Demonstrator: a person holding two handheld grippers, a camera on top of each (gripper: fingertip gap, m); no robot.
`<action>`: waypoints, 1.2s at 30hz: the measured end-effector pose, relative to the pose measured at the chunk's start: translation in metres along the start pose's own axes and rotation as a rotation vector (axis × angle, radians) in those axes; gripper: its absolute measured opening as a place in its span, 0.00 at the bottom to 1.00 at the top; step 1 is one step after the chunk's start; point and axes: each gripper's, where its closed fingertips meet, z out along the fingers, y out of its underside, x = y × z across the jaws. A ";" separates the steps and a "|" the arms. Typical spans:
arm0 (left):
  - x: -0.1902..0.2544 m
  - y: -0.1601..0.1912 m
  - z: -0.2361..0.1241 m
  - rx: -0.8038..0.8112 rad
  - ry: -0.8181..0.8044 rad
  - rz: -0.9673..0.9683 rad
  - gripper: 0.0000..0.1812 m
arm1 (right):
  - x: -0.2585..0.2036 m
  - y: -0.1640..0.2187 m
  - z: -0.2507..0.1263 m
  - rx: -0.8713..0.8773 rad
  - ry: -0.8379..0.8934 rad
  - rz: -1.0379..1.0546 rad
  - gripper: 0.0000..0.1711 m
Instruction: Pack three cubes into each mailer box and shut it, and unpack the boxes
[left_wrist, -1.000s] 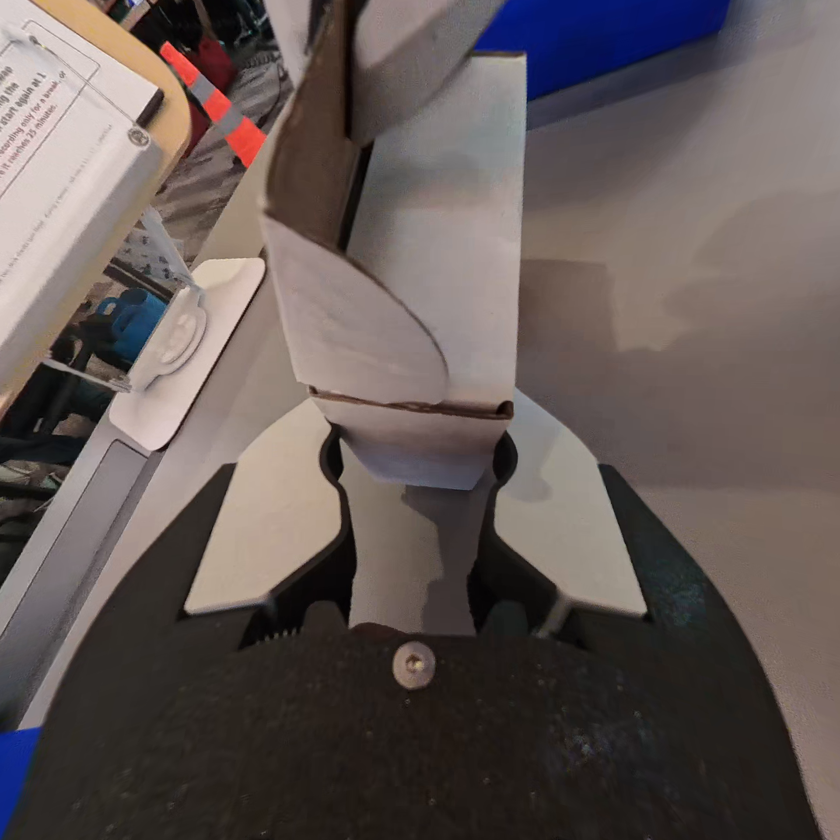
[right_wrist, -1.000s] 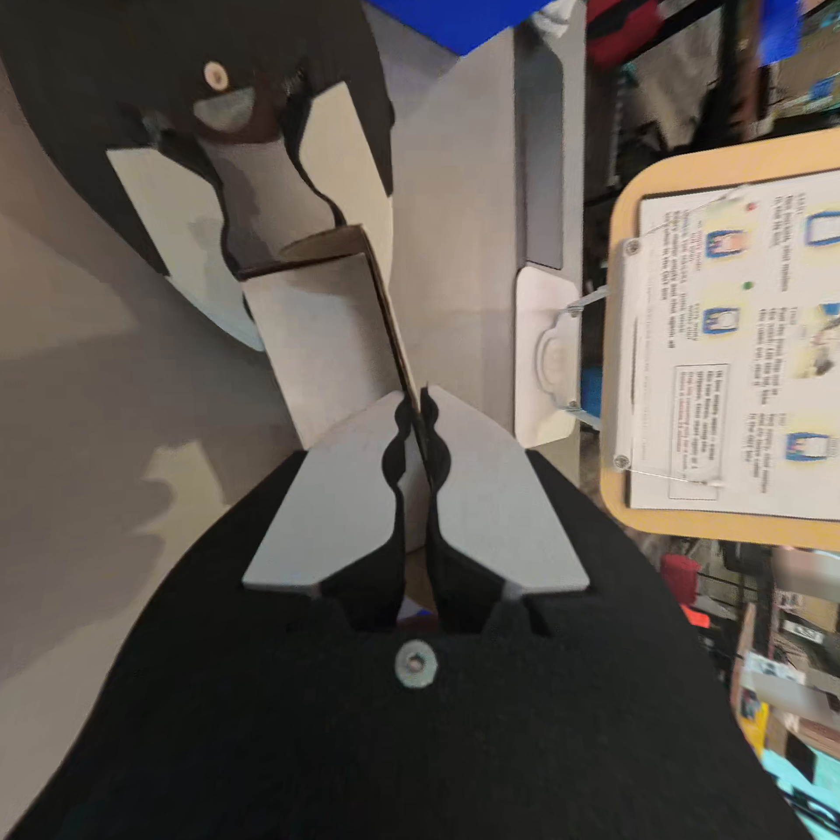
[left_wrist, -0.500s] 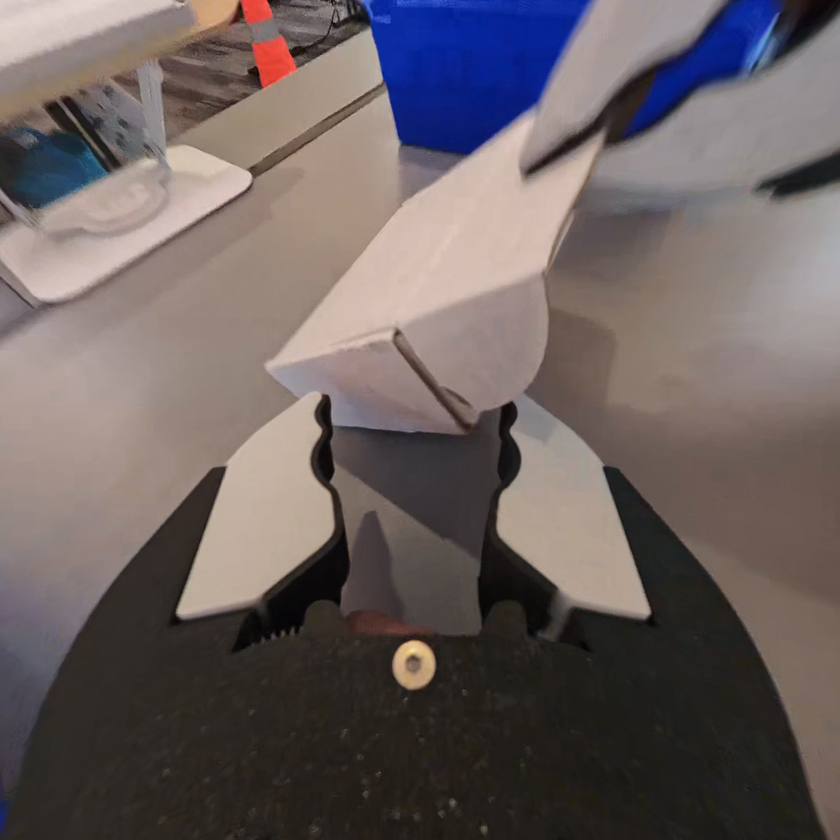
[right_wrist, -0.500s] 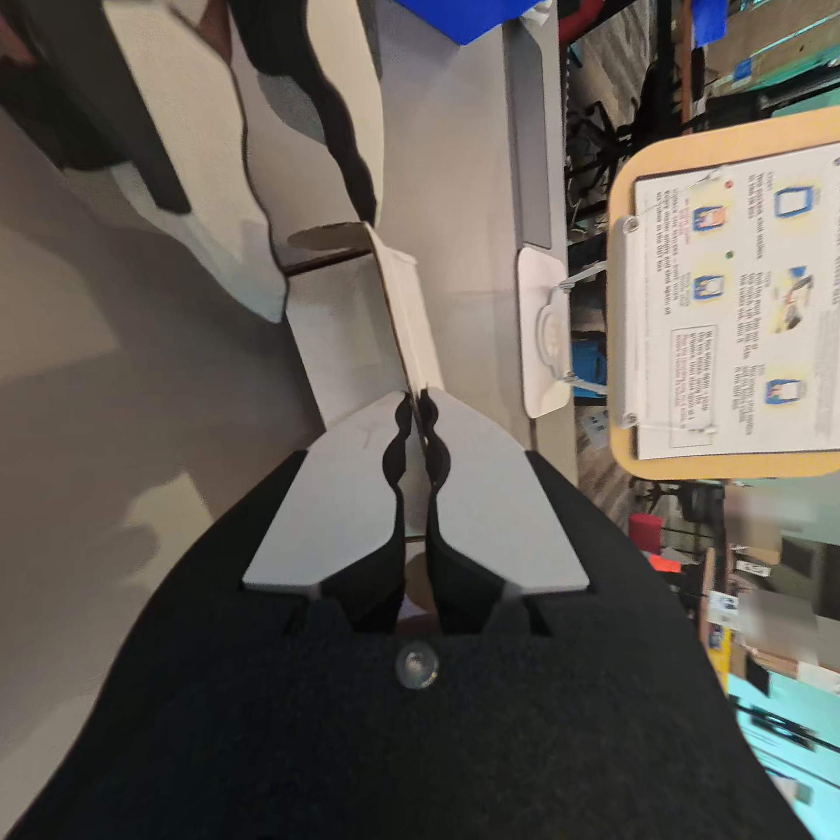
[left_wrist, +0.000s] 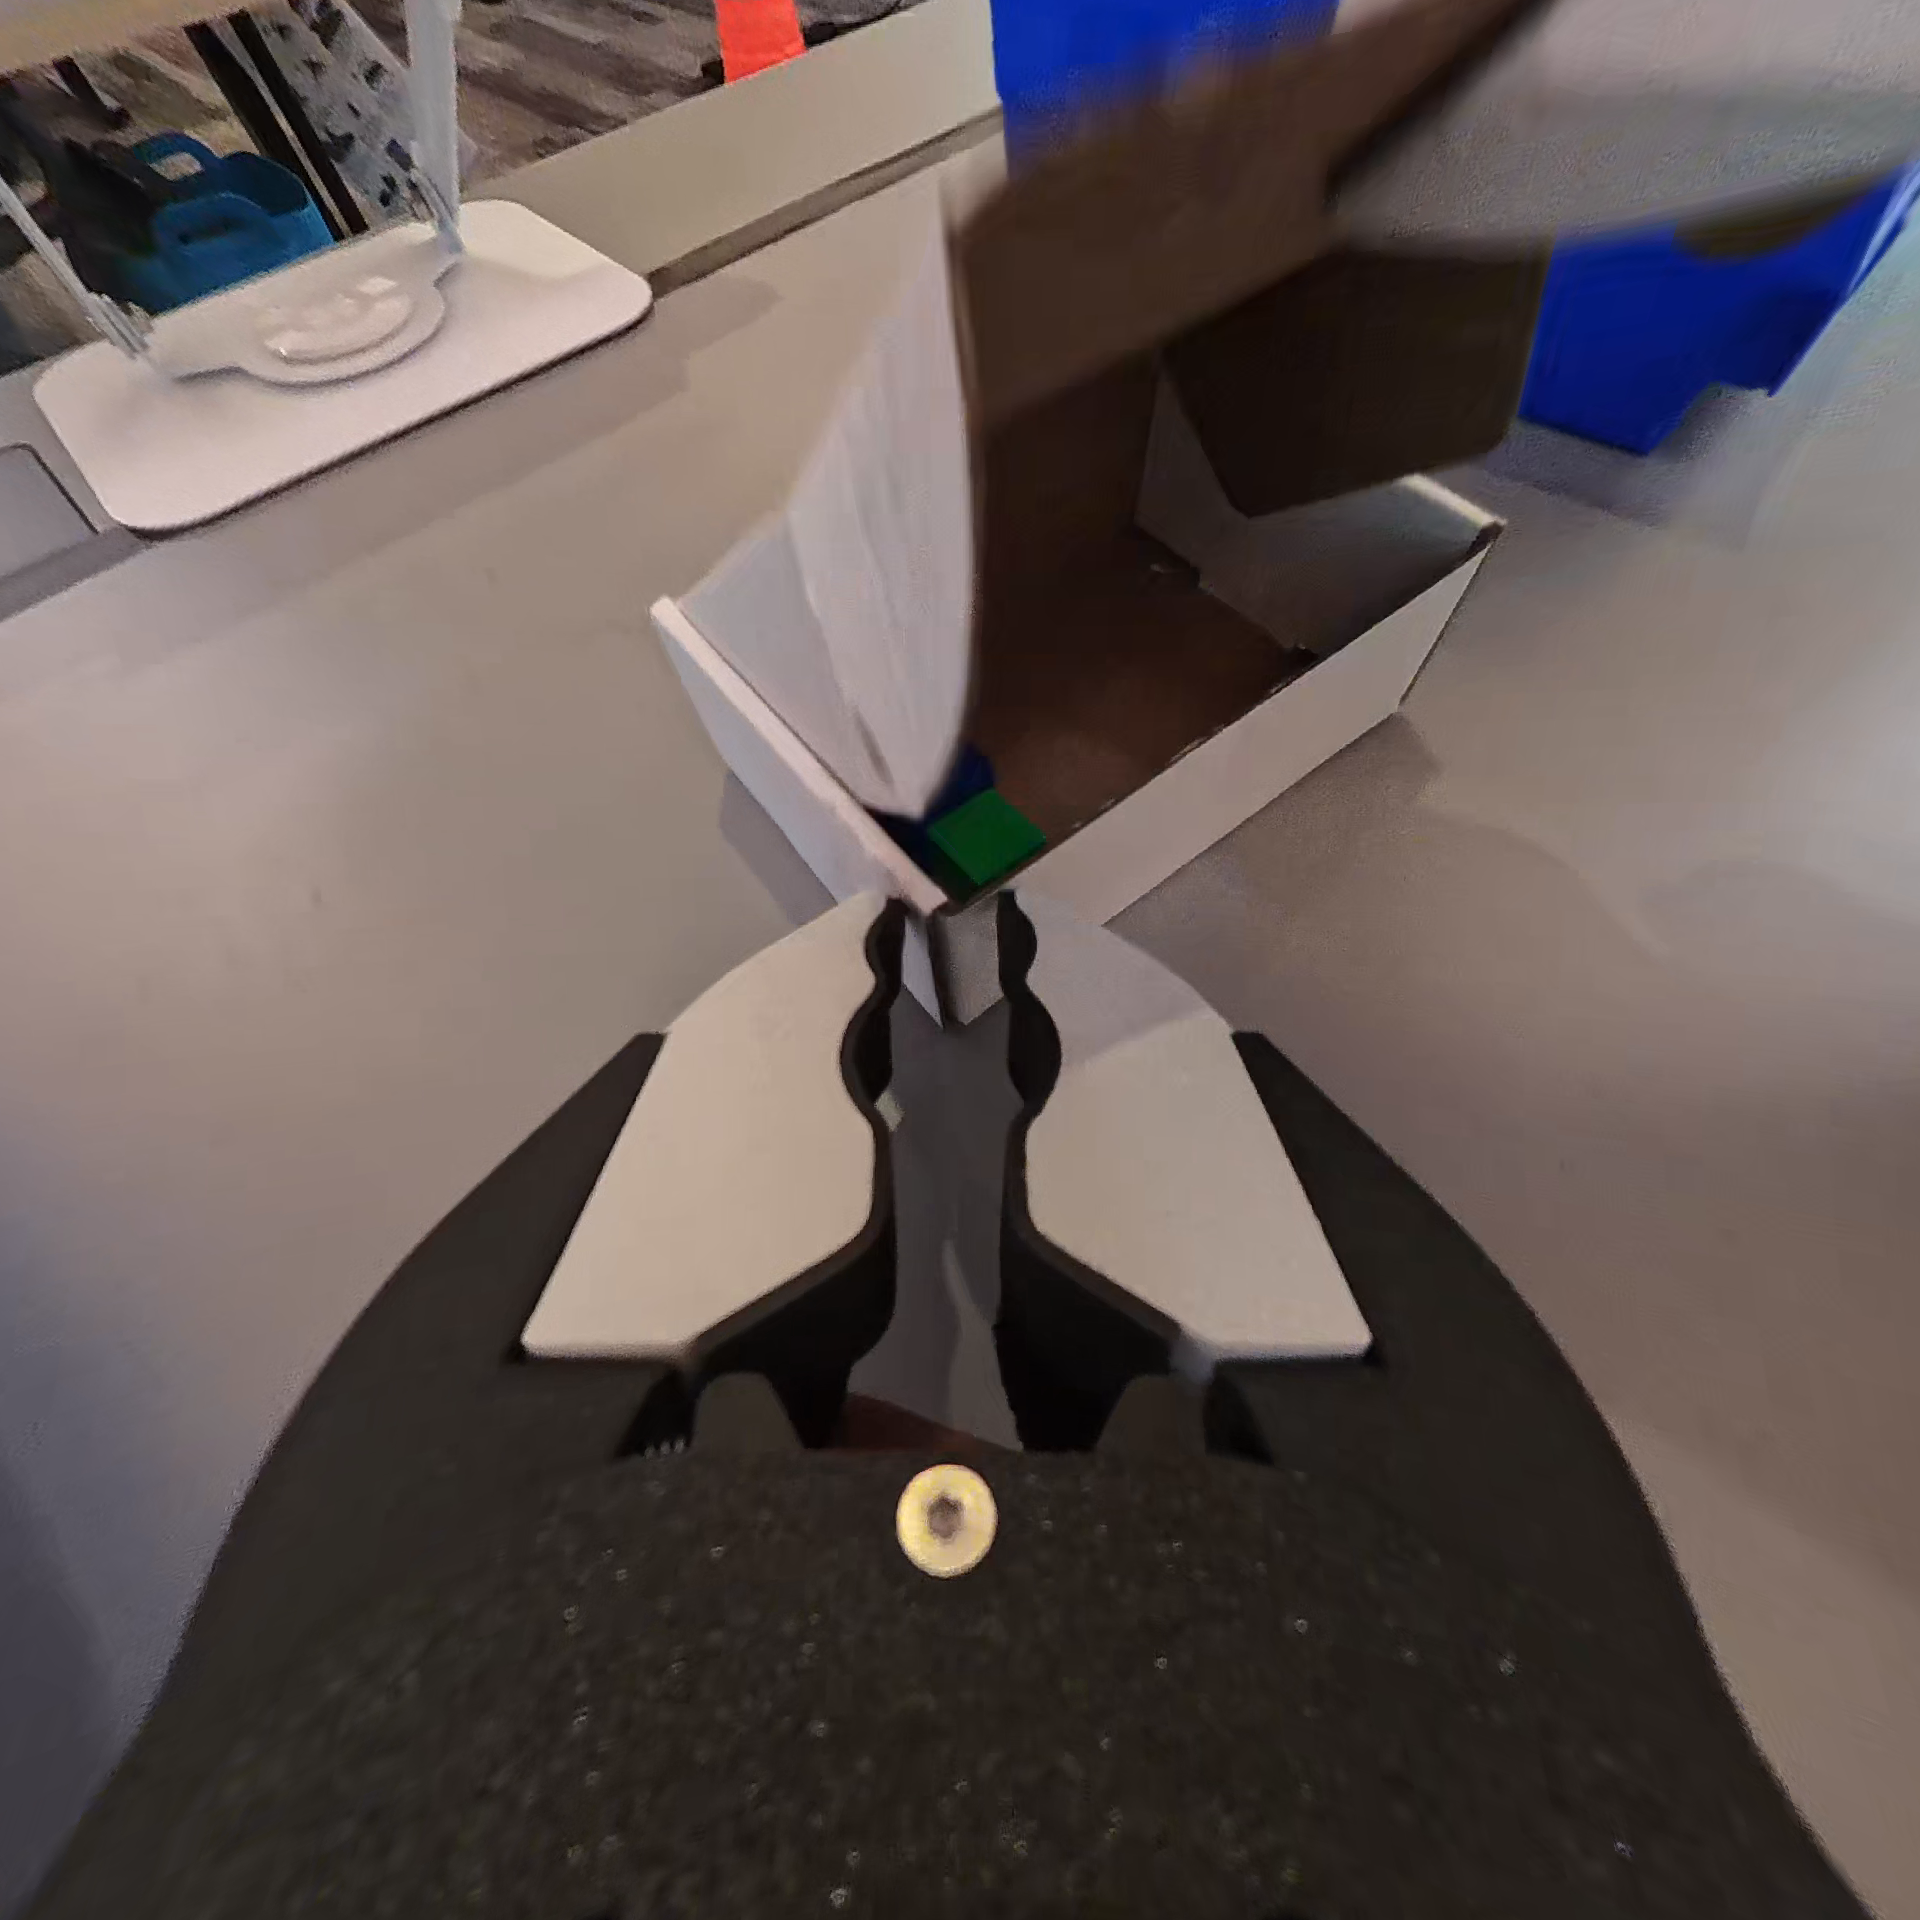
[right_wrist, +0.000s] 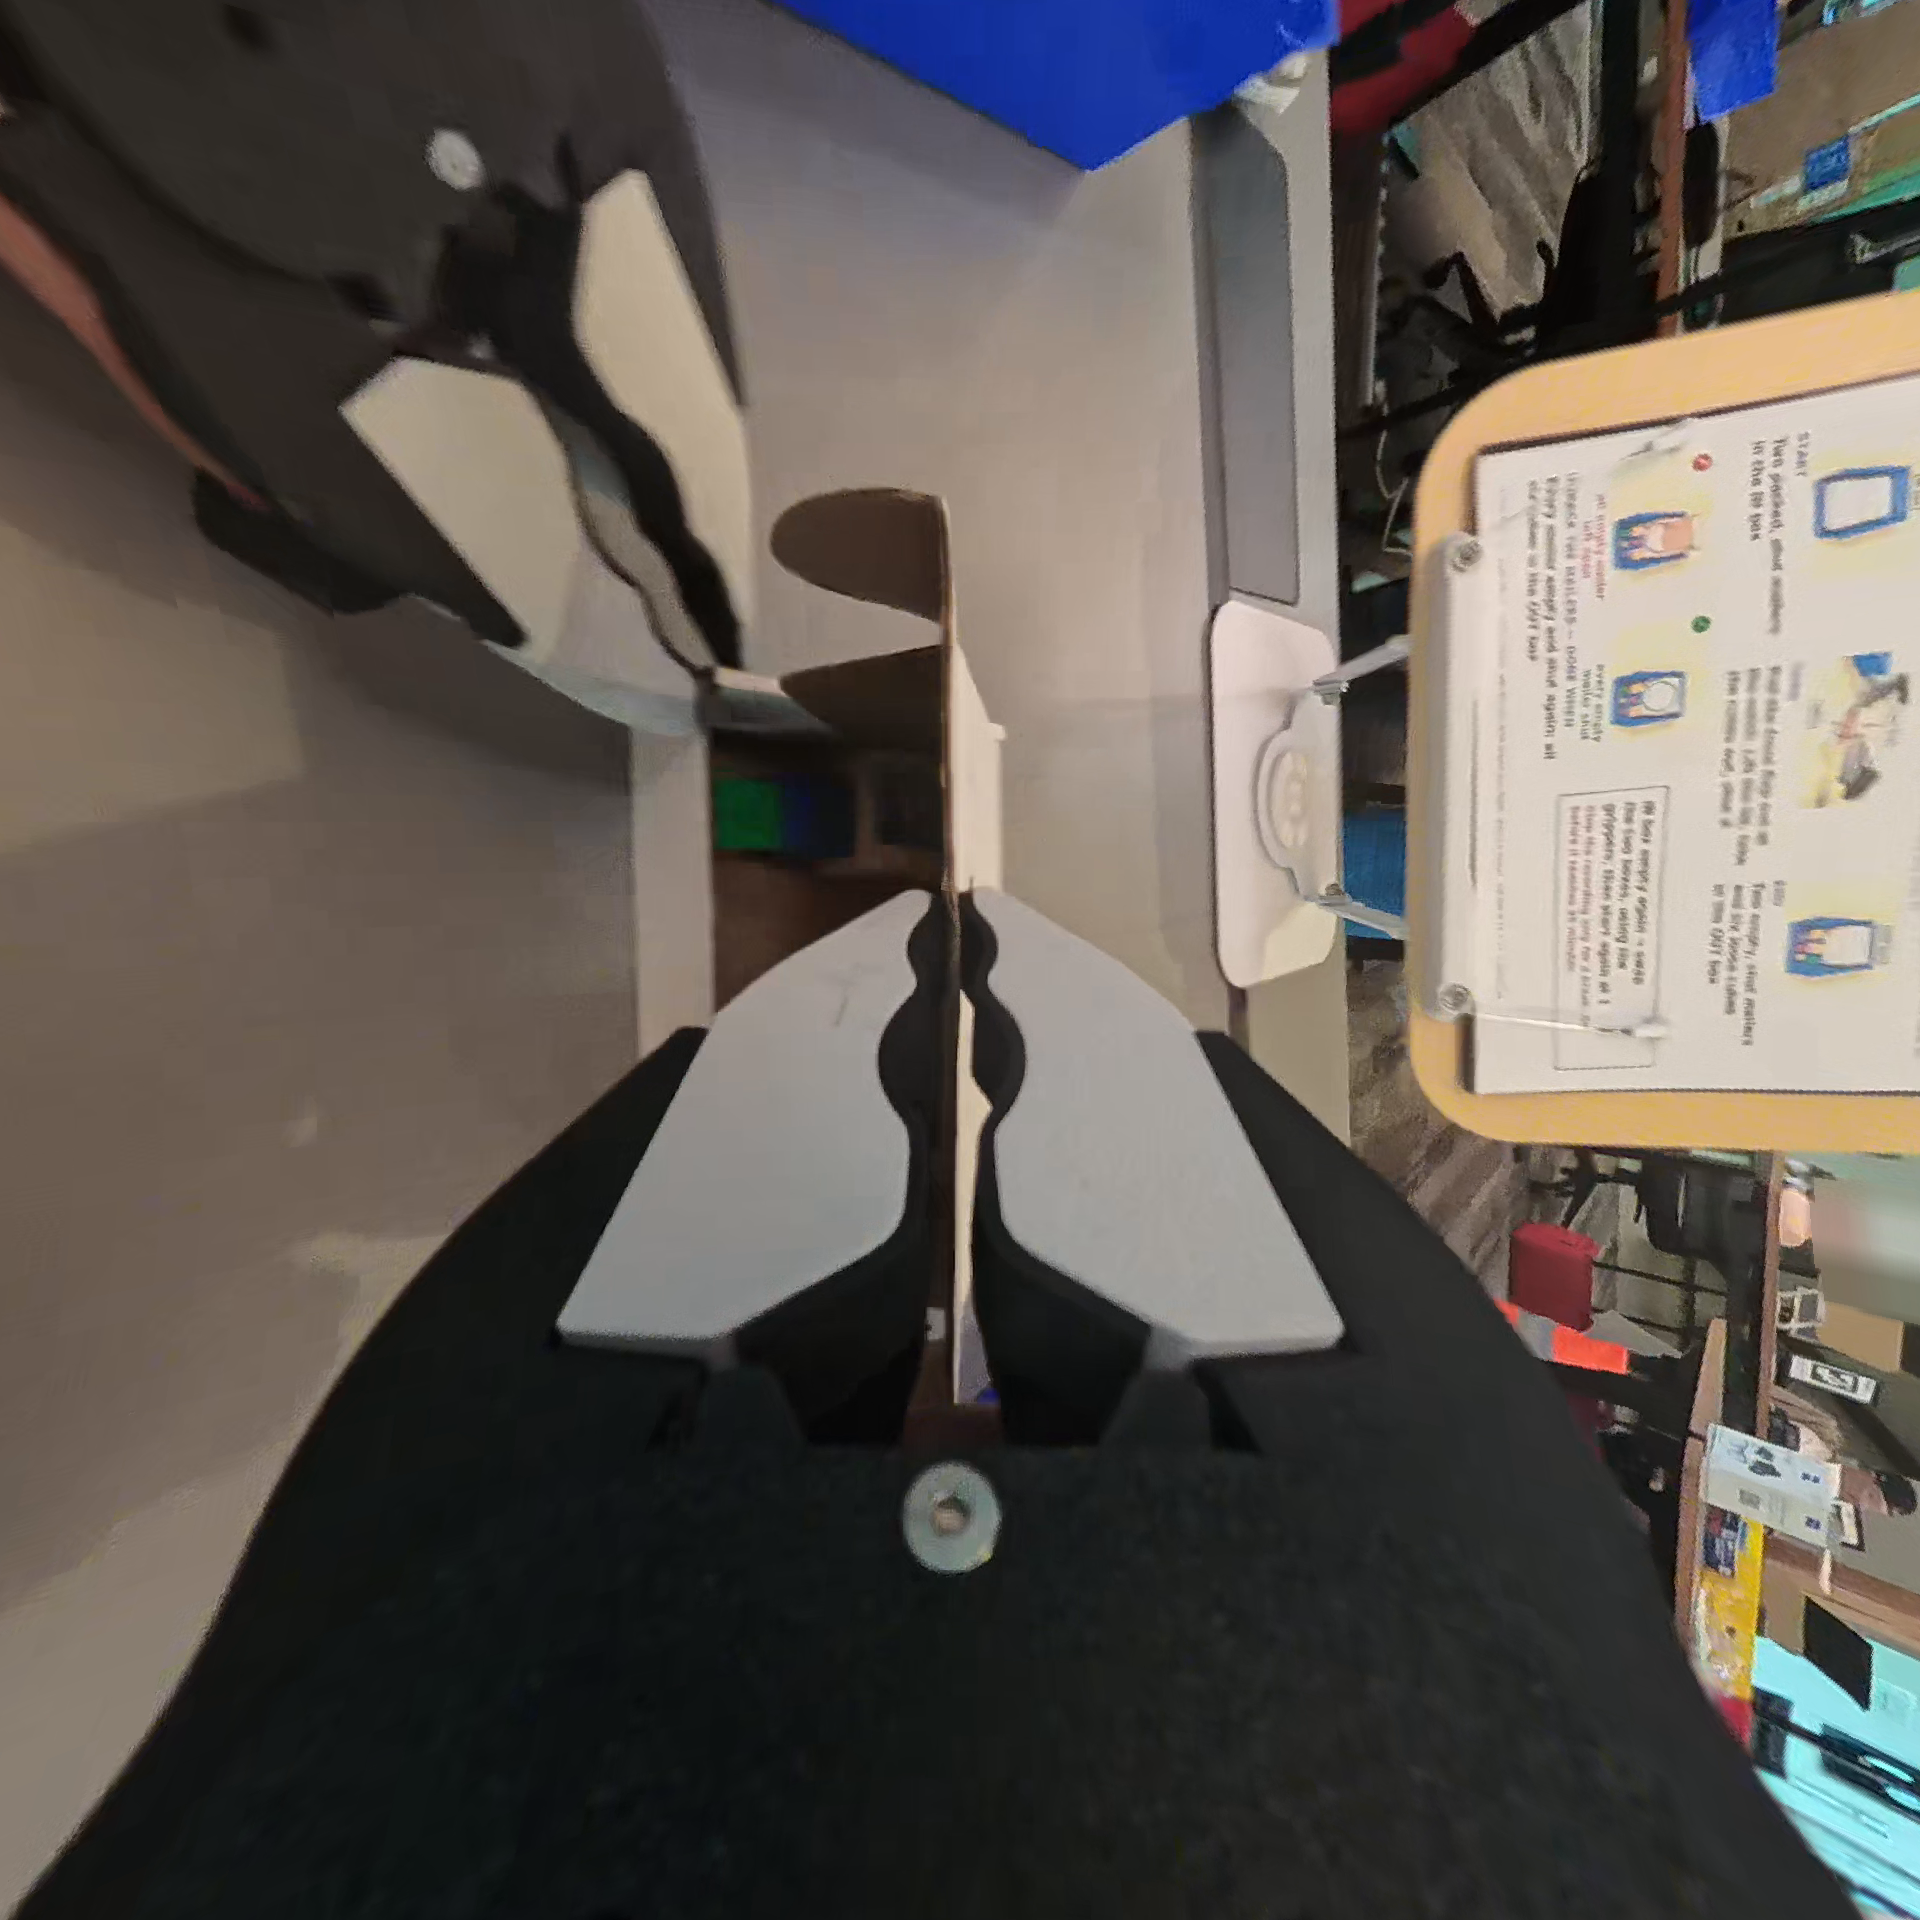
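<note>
A white mailer box (left_wrist: 1226, 769) sits on the grey table with its lid (left_wrist: 1143, 270) lifted, brown inside showing. A green cube (left_wrist: 982, 836) and a blue cube (left_wrist: 971, 774) lie in its near corner. They also show in the right wrist view, green (right_wrist: 746, 816) and blue (right_wrist: 816, 821). My left gripper (left_wrist: 948, 920) is closed on the box's near corner and also shows in the right wrist view (right_wrist: 717, 675). My right gripper (right_wrist: 951, 925) is shut on the lid (right_wrist: 971, 779), seen edge-on and held upright above the box wall (right_wrist: 670, 883).
A blue bin (left_wrist: 1143, 104) stands behind the box and shows in the right wrist view too (right_wrist: 1039, 62). A white sign stand base (left_wrist: 343, 353) sits at the table's far edge. It carries an instruction board (right_wrist: 1683, 769). There is about 10 cm between the tips of the two grippers.
The lid has swung up and open in my right gripper, and the cubes now show. My left gripper has narrowed from wide open onto the box's corner.
</note>
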 end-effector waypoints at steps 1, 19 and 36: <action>0.000 0.001 0.000 -0.008 0.007 -0.010 0.09 | 0.009 0.001 -0.002 0.001 -0.008 0.019 0.01; -0.003 -0.016 0.011 0.018 0.072 0.025 0.00 | 0.106 0.037 0.042 -0.102 -0.087 0.115 0.01; 0.021 -0.014 0.004 0.015 0.046 -0.022 0.02 | 0.085 0.070 0.163 -0.195 -0.414 0.307 0.05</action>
